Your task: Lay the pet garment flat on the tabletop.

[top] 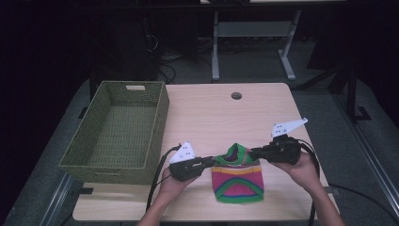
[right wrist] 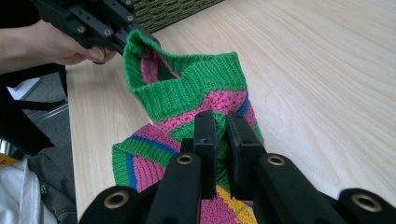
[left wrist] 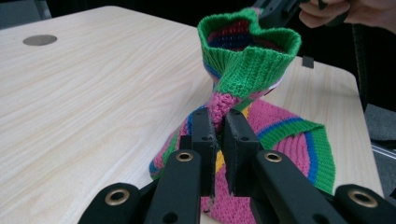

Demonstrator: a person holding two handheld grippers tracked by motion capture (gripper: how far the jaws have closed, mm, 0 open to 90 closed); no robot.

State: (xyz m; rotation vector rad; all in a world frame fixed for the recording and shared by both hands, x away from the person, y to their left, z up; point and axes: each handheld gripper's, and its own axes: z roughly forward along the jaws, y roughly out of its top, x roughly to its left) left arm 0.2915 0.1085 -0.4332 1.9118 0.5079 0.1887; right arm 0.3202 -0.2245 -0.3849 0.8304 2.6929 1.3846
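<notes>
Table [top: 197, 113] hole [left wrist: 39, 40] appears beyond left-gripper-pinched knitted hat [left wrist: 252, 65].

The knitted hat [top: 237, 181] has pink, green, blue, yellow and red stripes with a green ribbed cuff; the basket [top: 117, 136] is olive green, the worktop [top: 207, 117] pale wood-grained.

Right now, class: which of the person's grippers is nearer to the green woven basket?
Left. The left gripper grips the knitted hat on the side facing the basket; the right gripper grips the hat's far side, farther from the basket.
</notes>
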